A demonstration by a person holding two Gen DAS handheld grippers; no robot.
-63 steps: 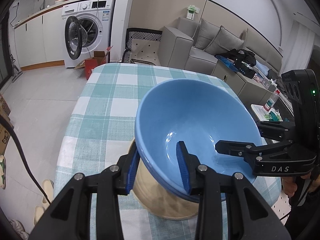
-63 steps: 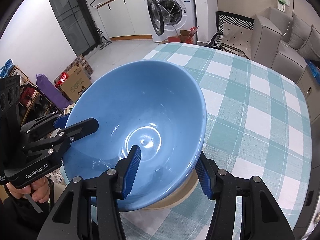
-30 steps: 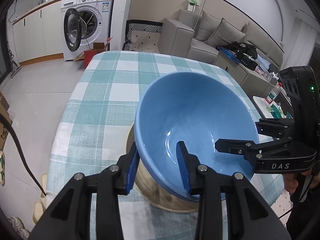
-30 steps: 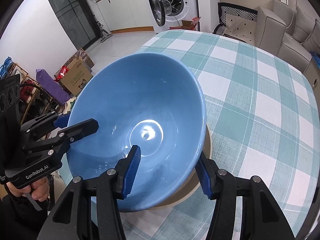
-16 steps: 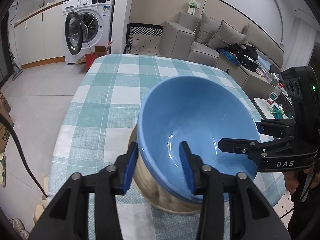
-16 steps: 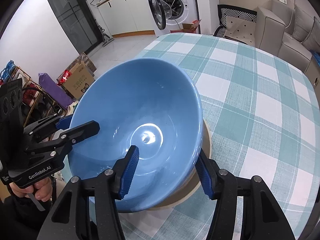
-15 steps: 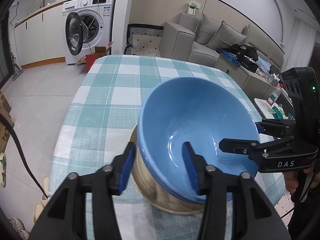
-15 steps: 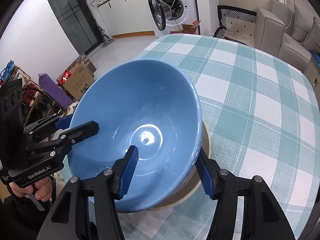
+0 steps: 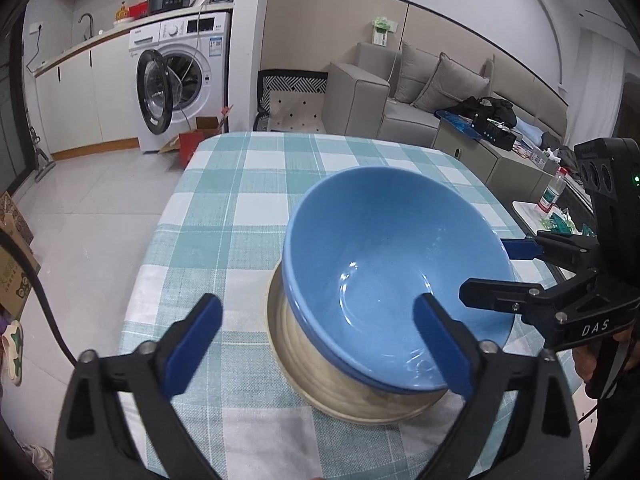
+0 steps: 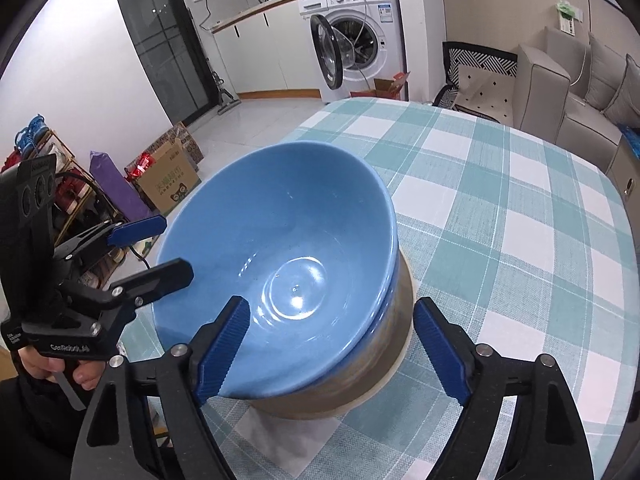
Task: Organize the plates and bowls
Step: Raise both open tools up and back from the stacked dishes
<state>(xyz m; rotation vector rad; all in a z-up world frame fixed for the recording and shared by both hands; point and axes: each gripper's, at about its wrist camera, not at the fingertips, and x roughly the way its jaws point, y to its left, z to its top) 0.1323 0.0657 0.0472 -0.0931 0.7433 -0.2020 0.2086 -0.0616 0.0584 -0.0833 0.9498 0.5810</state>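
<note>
**Inspector A:** Item under review: the blue bowl (image 9: 394,280), lower centre of the left wrist view. It sits nested in a tan bowl (image 9: 320,364), which stands on the checked counter (image 9: 240,216) near its front edge. Position noted as slightly tilted, its rim higher on the far side.

**Inspector B:** Condition of the tools?

**Inspector A:** The left hand-held gripper (image 9: 320,344) has its jaws opening, now spread wide. One pad is out over the cloth, the other inside the bowl, with the near rim between them but not pressed. The right hand-held gripper (image 10: 332,344) is likewise opening: rim between the pads, no contact that I can make out. Neither has hold of anything.

**Inspector B:** Handling assessment?

**Inspector A:** Judged glazed ceramic: rigid, fairly heavy for its size, breakable if dropped or knocked. The glossy highlight in the basin suggests a slick surface, so a pad may slide on it. The wall flares outward, which would tend to squeeze a grip upward and off.

**Inspector B:** Recommended hold?

**Inspector A:** On the rim, one pad inside and one outside, seated well below the lip. With a bowl this broad, two opposite holds appear safer than one.

**Inspector B:** Reservations?

**Inspector A:** The base is hidden inside the tan bowl, so I cannot confirm how firmly it is seated.
</note>
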